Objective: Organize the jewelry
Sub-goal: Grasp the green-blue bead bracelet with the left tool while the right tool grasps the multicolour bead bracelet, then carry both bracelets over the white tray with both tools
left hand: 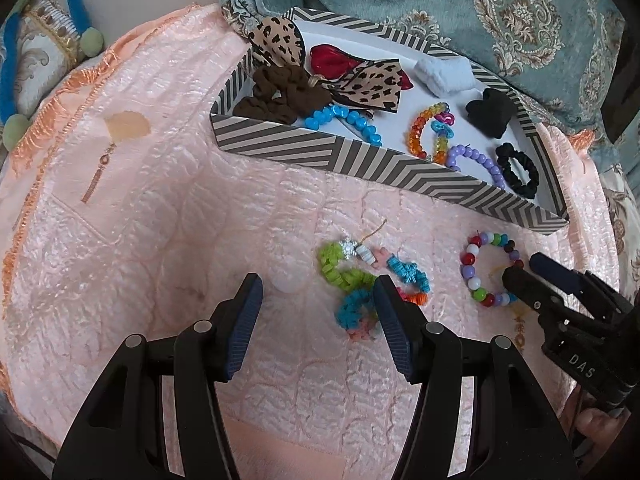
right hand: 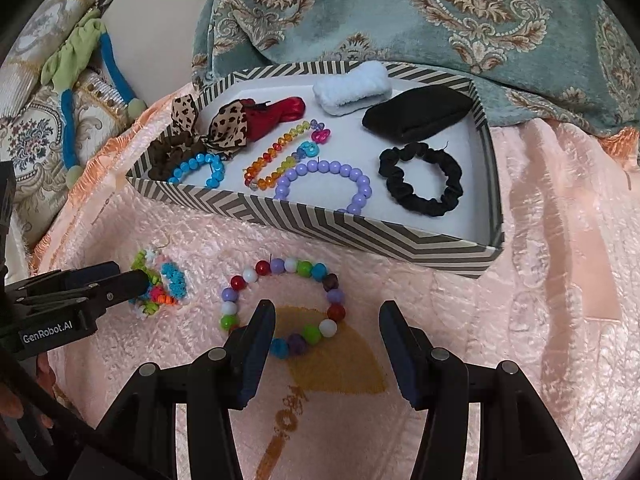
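A striped box [left hand: 384,164] [right hand: 320,232] on the pink towel holds scrunchies, bows and bead bracelets. A fuzzy multicolour bracelet [left hand: 360,280] [right hand: 164,284] lies on the towel; my left gripper [left hand: 318,290] is open, its right finger just left of it. A multicolour bead bracelet [left hand: 486,268] [right hand: 280,304] lies to the right of it. My right gripper [right hand: 328,320] is open over that bracelet's near side, with the left finger inside the ring. The right gripper also shows in the left wrist view [left hand: 524,270], at the bracelet's right edge.
The pink towel [left hand: 160,220] [right hand: 540,280] covers the surface, with an orange fringe at its edges. A teal patterned cloth [left hand: 480,12] [right hand: 400,12] lies behind the box. A blue and green strap [left hand: 76,4] [right hand: 108,56] lies at the far left.
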A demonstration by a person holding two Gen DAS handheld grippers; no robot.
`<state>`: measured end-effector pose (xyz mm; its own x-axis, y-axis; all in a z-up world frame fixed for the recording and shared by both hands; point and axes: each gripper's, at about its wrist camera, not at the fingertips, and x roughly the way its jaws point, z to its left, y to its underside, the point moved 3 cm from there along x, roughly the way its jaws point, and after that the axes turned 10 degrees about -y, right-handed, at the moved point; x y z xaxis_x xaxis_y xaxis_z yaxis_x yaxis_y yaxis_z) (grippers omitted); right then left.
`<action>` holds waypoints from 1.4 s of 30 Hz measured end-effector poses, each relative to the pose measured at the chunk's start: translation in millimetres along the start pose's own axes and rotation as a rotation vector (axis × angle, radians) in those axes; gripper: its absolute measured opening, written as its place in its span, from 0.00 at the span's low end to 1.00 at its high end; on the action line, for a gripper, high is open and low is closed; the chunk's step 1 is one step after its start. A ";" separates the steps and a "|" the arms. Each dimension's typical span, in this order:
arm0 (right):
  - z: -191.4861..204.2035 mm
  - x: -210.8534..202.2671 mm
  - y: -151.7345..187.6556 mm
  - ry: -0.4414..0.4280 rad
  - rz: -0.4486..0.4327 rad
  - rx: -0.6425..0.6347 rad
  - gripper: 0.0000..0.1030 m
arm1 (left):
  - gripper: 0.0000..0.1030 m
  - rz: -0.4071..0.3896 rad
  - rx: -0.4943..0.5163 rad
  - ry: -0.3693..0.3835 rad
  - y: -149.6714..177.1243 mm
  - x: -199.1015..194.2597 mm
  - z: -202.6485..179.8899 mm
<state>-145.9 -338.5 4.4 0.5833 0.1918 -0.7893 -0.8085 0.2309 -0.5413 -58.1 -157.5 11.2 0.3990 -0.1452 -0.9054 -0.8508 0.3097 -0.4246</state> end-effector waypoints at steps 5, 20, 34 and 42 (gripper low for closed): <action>-0.3 5.6 -1.3 0.022 -0.009 -0.038 0.41 | 0.61 0.004 -0.014 0.002 -5.0 6.3 -2.7; 1.1 -8.3 -8.2 0.028 -0.081 -0.071 0.08 | 0.11 -0.051 0.042 -0.002 -14.3 12.0 -17.0; 10.0 -77.8 -13.3 -0.091 -0.181 -0.013 0.08 | 0.09 -0.097 -0.054 0.194 -11.8 -41.3 1.9; 8.8 -107.0 -29.4 -0.085 -0.228 -0.040 0.08 | 0.09 -0.163 -0.074 0.193 -31.2 -75.0 1.3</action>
<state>-183.9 -357.5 107.4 0.7539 0.2194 -0.6192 -0.6569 0.2393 -0.7150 -61.1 -155.0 92.3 0.4664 -0.3664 -0.8051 -0.8062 0.1986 -0.5574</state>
